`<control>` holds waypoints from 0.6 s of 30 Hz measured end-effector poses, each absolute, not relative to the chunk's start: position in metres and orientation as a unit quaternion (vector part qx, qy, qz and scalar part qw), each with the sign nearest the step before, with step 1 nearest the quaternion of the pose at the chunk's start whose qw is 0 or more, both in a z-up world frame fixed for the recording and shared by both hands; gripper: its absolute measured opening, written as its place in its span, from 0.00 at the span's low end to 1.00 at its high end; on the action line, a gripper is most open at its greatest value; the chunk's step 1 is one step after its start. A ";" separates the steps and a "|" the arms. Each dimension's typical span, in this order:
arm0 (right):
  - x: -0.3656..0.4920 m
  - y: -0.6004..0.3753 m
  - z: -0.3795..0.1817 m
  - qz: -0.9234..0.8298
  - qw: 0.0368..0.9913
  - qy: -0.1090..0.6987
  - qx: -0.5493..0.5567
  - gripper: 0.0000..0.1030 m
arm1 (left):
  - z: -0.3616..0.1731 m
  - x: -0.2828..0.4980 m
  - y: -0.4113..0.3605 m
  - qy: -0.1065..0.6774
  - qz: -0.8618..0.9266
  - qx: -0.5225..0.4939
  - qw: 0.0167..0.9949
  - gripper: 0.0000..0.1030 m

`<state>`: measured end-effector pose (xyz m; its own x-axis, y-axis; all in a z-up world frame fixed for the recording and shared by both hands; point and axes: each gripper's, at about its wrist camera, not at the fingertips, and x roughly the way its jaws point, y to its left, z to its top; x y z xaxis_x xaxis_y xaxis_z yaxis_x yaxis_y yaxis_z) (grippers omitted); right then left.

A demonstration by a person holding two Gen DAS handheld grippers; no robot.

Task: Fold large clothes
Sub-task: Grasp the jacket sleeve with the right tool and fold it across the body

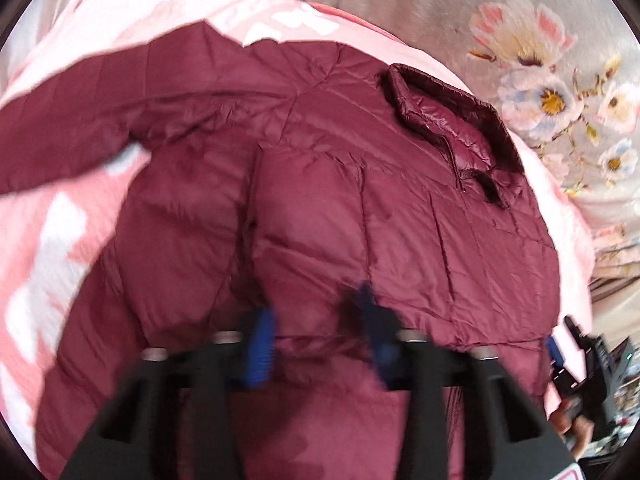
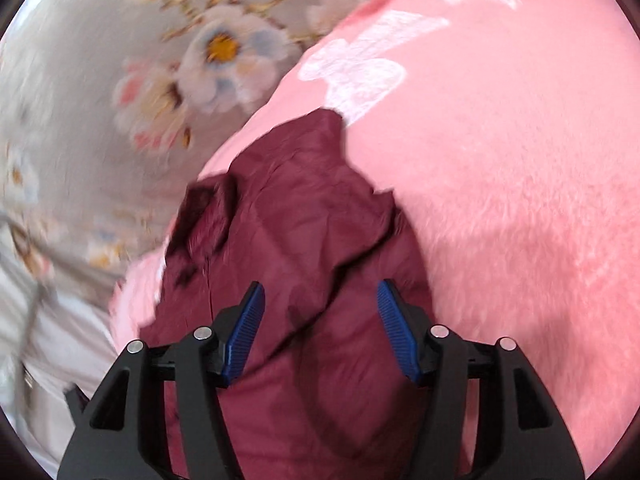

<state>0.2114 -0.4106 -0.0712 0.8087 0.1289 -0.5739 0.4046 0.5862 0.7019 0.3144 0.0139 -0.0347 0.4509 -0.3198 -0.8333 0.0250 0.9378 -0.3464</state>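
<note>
A maroon quilted puffer jacket is lying spread across a pink fleece blanket, its matte shell stitched into soft rectangular panels and creasing in shallow folds. Its glossier stand-up collar is sitting toward the far right, with a short zipper running down from it, and one sleeve is stretching out to the left over the blanket. The blanket is showing a fuzzy nap and pale white printed shapes, and beneath it a grey floral bedsheet is lying smooth. The left tongs, black-framed with ribbed blue pads, are standing parted over the jacket's lower body, gripping nothing; motion blur is softening their outline. In the right wrist view the right tongs are standing wide apart above a crumpled, bunched section of the jacket, with nothing between the pads.
</note>
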 end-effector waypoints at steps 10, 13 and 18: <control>0.222 -0.408 -0.031 -0.102 0.885 0.265 0.369 0.01 | -0.021 0.320 0.031 0.475 -0.079 -0.094 0.871 0.01; 0.229 -0.392 -0.033 -0.147 0.897 0.303 0.286 0.00 | -0.045 0.320 0.028 0.495 -0.079 -0.078 0.862 0.01; 0.241 -0.383 -0.063 -0.175 0.882 0.369 0.237 0.02 | -0.056 0.312 0.017 0.478 -0.061 -0.028 0.876 0.03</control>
<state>0.2411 -0.3834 -0.0626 0.6664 -0.1331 -0.7337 0.4824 0.8272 0.2882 0.3124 0.0165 -0.0562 0.5351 -0.1339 -0.8341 0.0796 0.9910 -0.1081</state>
